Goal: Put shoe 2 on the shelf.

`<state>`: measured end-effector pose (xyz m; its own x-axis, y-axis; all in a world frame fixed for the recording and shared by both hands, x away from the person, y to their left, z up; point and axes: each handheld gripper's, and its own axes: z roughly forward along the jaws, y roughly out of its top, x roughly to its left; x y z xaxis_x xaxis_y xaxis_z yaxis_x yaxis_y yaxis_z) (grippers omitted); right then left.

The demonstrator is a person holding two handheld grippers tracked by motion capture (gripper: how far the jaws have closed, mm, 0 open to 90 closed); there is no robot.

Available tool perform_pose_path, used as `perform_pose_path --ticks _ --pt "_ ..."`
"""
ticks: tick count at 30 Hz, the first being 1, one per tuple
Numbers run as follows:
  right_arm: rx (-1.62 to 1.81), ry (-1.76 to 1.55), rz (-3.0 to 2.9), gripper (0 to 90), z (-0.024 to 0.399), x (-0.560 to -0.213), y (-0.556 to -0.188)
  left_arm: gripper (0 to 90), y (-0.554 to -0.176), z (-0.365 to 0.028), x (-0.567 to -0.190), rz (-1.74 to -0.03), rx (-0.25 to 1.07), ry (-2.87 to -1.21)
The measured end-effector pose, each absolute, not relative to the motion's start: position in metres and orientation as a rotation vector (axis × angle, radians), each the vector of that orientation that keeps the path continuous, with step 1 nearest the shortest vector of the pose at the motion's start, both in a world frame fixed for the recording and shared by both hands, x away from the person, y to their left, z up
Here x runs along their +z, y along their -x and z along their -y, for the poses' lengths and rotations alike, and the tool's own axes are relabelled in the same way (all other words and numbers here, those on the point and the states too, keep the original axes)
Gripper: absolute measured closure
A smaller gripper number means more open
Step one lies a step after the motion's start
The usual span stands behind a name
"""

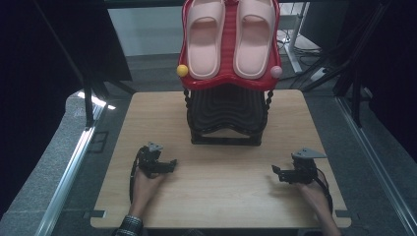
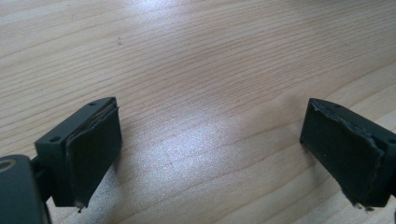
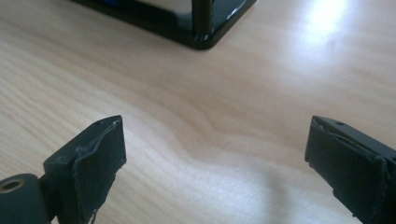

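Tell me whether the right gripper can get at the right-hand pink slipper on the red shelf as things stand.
Probably yes. The right gripper rests open on the table, and the pink slipper lies uncovered on the red shelf, with nothing between them, though it is a long reach up and forward.

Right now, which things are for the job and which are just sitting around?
For the job:
pair of pale pink rubber slippers
red top shelf of the black shoe rack
left gripper, open
right gripper, open

Just sitting around:
light wooden table
grey floor
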<state>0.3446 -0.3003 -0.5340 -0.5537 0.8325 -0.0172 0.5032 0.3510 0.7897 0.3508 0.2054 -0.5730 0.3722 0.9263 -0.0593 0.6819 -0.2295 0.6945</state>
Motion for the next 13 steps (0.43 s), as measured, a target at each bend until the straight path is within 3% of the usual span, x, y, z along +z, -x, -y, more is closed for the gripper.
perform_pose_path --ticks 13 --pt "0.928 -1.167 -2.308 5.3 0.290 -0.551 -0.343 5.0 -0.350 -0.205 -0.573 -1.386 0.491 -1.996"
